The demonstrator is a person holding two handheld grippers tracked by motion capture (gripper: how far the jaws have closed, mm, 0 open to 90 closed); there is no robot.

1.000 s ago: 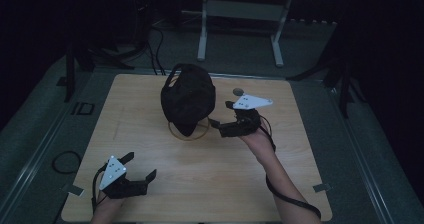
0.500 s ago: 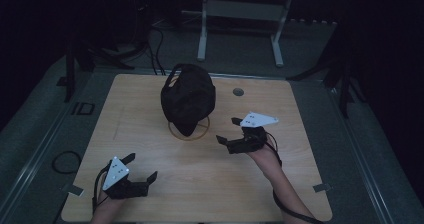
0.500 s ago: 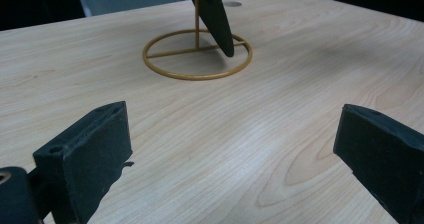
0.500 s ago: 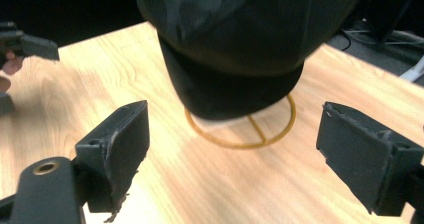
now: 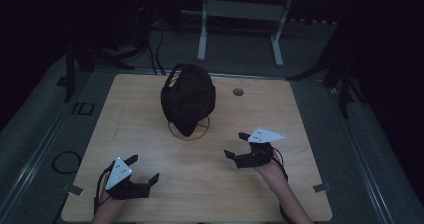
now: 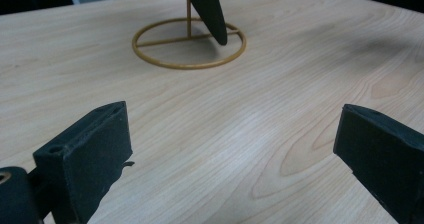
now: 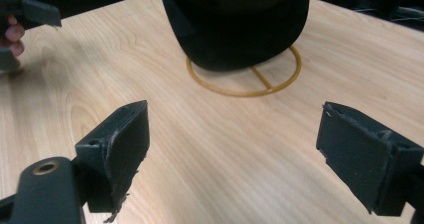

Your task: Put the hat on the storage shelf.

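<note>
Between open claws: cap (image 5: pixel 187 98), seemingly on gold stand (image 5: pixel 189 130).

- The worktop (image 5: pixel 150 109) is a pale wood slab with rounded corners and visible grain.
- A round grommet hole (image 5: pixel 238 91) sits near its far edge, right of centre.
- A gold wire ring stand (image 5: pixel 189 130) rests flat on the wood around the middle, with a thin upright rod rising from its crossbar.
- A black cap (image 5: pixel 187 98) sits on that stand, its brim hanging down toward the ring.
</note>
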